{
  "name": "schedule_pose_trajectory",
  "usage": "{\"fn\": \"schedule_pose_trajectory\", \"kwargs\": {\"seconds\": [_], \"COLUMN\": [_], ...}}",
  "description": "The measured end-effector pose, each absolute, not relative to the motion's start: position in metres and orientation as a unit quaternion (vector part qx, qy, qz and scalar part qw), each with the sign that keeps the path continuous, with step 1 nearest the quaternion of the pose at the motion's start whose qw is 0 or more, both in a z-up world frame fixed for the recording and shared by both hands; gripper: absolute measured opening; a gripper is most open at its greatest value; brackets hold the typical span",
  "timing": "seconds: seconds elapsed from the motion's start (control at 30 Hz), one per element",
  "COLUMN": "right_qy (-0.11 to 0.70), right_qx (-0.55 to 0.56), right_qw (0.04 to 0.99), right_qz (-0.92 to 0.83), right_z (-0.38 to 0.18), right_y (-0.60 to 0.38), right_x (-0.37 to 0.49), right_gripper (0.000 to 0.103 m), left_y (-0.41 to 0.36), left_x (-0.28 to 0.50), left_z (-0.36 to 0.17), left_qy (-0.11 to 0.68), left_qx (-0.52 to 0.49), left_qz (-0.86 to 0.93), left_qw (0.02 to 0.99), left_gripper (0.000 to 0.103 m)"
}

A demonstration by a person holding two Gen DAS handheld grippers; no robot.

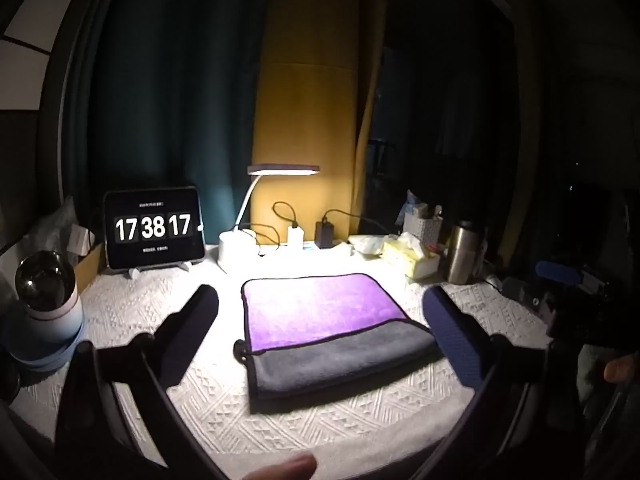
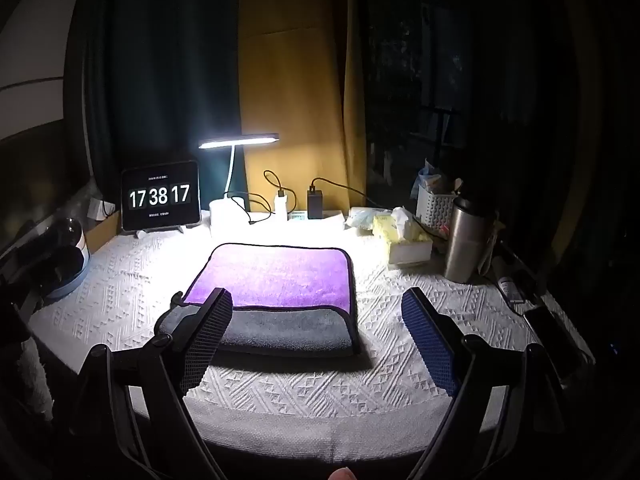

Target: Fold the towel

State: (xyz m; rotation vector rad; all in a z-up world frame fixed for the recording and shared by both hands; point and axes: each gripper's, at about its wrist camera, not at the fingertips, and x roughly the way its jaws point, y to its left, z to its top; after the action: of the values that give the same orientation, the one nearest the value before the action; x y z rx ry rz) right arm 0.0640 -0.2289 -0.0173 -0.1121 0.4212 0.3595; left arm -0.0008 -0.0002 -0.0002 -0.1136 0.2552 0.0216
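1. Towel [image 1: 328, 328] lies folded on the white cloth of the desk [image 1: 168, 320], purple side up with a grey strip at the near edge.
2. Left tool [image 1: 320, 324] is spread wide, above the towel and holding nothing.
3. Right tool [image 2: 316, 328] is wide too and empty; its left finger [image 2: 204, 340] covers the towel's near left corner.
4. A lamp [image 2: 236, 142] shines behind the towel, beside a clock screen [image 2: 160, 196].

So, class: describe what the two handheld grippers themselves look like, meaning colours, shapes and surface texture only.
The left gripper has two long paddle-shaped fingers with rounded tips, dark navy to blue, on black angular arms. The right gripper has flatter fingers with a fine waffle-grid texture, one looking blue and the other greyish black, on the same black linkage. No cables or markings show. Bare fingertips peek in at the frame edges.
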Motion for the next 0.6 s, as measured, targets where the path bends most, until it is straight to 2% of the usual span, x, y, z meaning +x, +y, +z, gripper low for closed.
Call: {"fn": "schedule_pose_trajectory", "kwargs": {"seconds": [0.6], "right_qy": [0.206], "right_qx": [-0.059], "right_qw": [0.96], "right_qz": [0.179], "right_z": [-0.017], "right_y": [-0.224], "right_x": [0.063], "right_gripper": [0.089], "left_y": [0.01], "left_x": [0.002], "left_z": [-0.006], "left_qy": [0.155], "left_qx": [-0.075], "left_qz": [0.025], "left_qw": [0.985], "left_gripper": [0.102]}}
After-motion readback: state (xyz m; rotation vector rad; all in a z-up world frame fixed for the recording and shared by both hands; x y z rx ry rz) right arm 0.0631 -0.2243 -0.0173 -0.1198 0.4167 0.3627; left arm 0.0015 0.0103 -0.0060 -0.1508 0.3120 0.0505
